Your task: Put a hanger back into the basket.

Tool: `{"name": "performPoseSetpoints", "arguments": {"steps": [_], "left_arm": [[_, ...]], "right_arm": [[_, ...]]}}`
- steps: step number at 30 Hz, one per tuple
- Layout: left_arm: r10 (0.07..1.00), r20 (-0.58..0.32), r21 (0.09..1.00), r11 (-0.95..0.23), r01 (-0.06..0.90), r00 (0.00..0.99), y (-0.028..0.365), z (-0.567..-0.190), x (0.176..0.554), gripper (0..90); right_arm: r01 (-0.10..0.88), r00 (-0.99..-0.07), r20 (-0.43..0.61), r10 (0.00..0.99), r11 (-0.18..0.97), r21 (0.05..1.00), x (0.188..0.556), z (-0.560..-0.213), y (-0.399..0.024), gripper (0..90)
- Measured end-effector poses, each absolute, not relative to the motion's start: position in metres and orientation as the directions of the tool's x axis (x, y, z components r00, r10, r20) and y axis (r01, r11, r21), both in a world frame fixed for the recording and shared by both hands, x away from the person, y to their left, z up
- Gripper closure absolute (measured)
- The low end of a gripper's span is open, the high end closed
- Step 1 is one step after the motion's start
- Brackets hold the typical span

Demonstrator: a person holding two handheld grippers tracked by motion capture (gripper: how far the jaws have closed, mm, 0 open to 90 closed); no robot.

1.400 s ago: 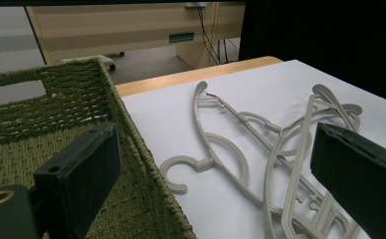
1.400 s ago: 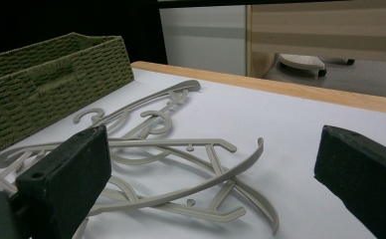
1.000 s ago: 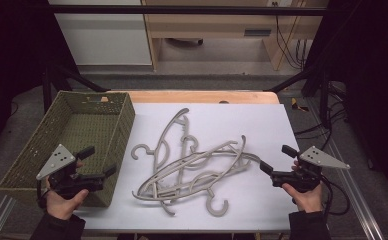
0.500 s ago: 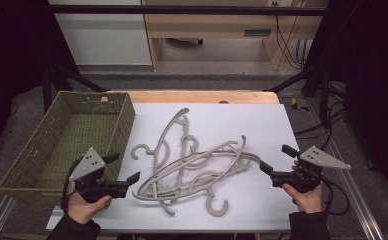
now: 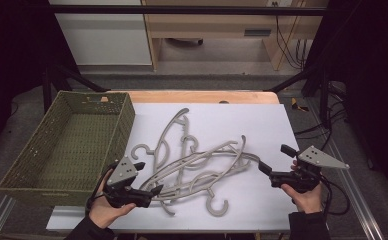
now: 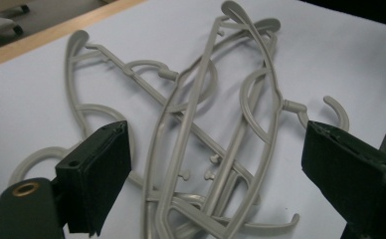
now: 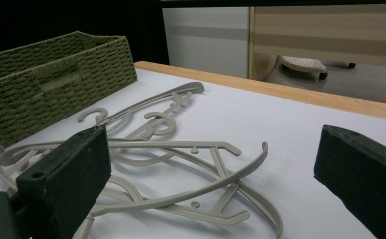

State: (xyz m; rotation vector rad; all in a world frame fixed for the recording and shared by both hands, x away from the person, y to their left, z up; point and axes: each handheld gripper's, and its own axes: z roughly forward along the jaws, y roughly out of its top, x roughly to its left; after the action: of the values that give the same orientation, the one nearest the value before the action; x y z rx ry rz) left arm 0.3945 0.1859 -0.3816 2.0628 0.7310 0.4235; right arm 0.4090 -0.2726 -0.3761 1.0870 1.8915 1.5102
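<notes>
A tangled pile of several grey plastic hangers [image 5: 202,165] lies on the white table sheet [image 5: 232,120]. My left gripper [image 5: 149,176] is at the pile's near left end. Its jaws stand wide and have just been closing a little. In the left gripper view the hangers [image 6: 171,74] run forward between the jaws of the left gripper [image 6: 213,132], and neither pad touches them. My right gripper [image 5: 273,157] stands open just right of the pile, level with the table. In the right gripper view its jaws [image 7: 215,132] frame the hangers [image 7: 181,145] with nothing held.
A green woven basket [image 5: 124,120] sits at the table's left, seen also in the right gripper view [image 7: 56,79]. A wooden table edge [image 5: 202,96] runs along the back. Dark frame posts stand at both sides.
My left gripper has moved right, from beside the basket's front corner to the near left end of the hanger pile. The right gripper has kept still.
</notes>
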Motion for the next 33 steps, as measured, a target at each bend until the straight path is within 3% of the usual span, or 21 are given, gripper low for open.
{"name": "performPoseSetpoints", "arguments": {"steps": [11,15,27,33], "left_arm": [[0.569,0.042,0.757,-0.555,0.345,0.822,0.15,-0.401,0.395,16.8],[0.527,0.034,0.726,-0.597,0.341,0.849,0.139,-0.408,0.396,26.6],[0.441,0.085,0.619,-0.726,0.3,0.893,0.102,-0.422,0.403,34.7],[0.41,0.122,0.569,-0.775,0.274,0.904,0.086,-0.433,0.409,44.4]], "right_arm": [[0.29,-0.572,0.103,0.814,0.082,0.954,0.41,-0.378,-0.27,1.6],[0.295,-0.57,0.108,0.815,0.079,0.952,0.411,-0.379,-0.269,1.7],[0.294,-0.567,0.104,0.817,0.083,0.952,0.41,-0.378,-0.27,1.7],[0.298,-0.568,0.105,0.817,0.085,0.951,0.411,-0.379,-0.27,1.6]]}}
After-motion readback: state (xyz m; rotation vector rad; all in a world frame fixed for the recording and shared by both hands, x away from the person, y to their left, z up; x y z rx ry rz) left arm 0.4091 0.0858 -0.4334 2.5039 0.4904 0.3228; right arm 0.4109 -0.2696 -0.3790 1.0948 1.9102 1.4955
